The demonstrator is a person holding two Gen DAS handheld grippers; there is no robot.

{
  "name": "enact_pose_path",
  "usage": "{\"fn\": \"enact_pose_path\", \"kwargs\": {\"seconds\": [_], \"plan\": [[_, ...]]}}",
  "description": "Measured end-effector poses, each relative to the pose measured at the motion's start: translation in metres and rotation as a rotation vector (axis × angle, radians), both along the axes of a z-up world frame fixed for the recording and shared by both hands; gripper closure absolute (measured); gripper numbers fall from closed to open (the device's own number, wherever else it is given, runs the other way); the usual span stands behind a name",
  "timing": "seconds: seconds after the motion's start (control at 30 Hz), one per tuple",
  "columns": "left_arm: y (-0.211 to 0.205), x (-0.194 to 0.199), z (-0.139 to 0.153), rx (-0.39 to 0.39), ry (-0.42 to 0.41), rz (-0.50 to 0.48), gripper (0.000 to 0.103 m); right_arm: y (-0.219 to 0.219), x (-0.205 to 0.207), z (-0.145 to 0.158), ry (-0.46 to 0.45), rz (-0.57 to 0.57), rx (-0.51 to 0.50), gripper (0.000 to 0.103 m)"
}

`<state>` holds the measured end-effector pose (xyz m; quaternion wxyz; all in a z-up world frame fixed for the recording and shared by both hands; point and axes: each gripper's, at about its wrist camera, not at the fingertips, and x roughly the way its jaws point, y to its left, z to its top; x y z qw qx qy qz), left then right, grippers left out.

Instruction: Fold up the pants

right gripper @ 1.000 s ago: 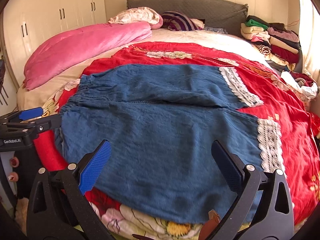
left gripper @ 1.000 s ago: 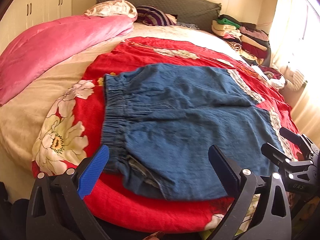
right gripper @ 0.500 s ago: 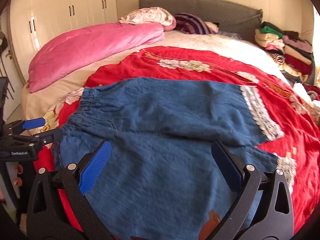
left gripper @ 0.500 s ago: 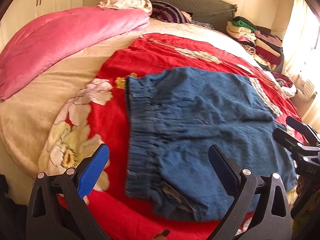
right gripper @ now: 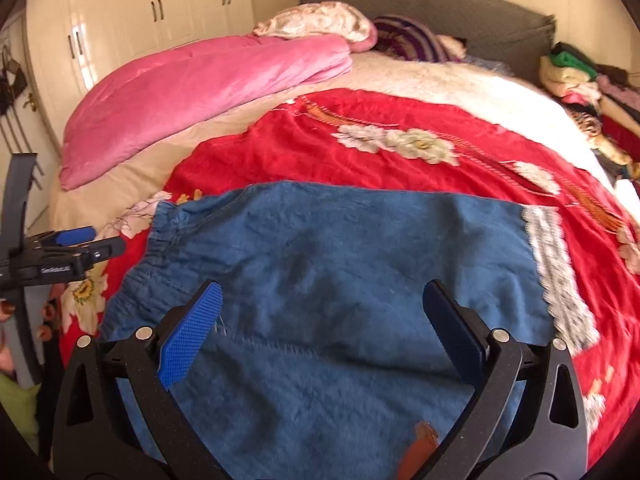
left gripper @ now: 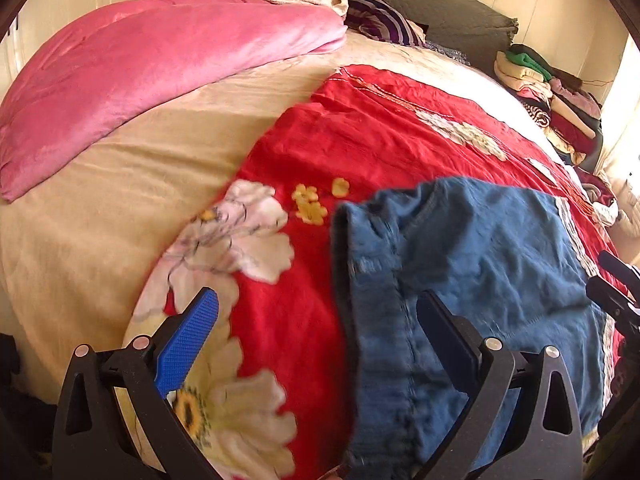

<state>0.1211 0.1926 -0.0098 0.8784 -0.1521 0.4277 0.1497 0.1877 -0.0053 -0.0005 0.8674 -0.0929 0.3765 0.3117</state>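
— What covers the bed?
— A beige sheet, and on it a red floral blanket.
— And left of that blanket?
— A pink quilt, folded. Blue pants lie flat on the blanket's near part.

**A sunlit bedroom with a wide bed**

A wide bed with a cream sheet fills the room, backed by a grey padded headboard. Cream panelled wardrobe doors line the left wall. A folded pink quilt lies along the bed's left side. Bright daylight enters from the right.
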Motion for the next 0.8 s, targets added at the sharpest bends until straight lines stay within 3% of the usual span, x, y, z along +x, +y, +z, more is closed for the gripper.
{"fn": "enact_pose_path", "kwargs": {"seconds": [0.27,0.57,0.67,0.73,0.8], "plan": [[0.014,0.044,-0.016,-0.018,0.042,-0.051,0.004,0.016,0.040,-0.010,0.021,0.009,-0.057,0.008],[0.016,0.077,-0.032,-0.097,0.023,-0.092,0.005,0.042,0.071,-0.019,-0.038,0.054,-0.190,0.008],[0.012,0.085,-0.035,-0.069,0.031,-0.103,0.008,0.051,0.082,-0.022,-0.071,0.080,-0.225,0.008],[0.012,0.088,-0.038,-0.071,0.023,-0.114,0.052,0.058,0.090,-0.024,-0.078,0.096,-0.237,0.008],[0.011,0.087,-0.038,-0.093,-0.003,-0.133,0.062,0.064,0.096,-0.025,-0.085,0.112,-0.241,0.008]]}}
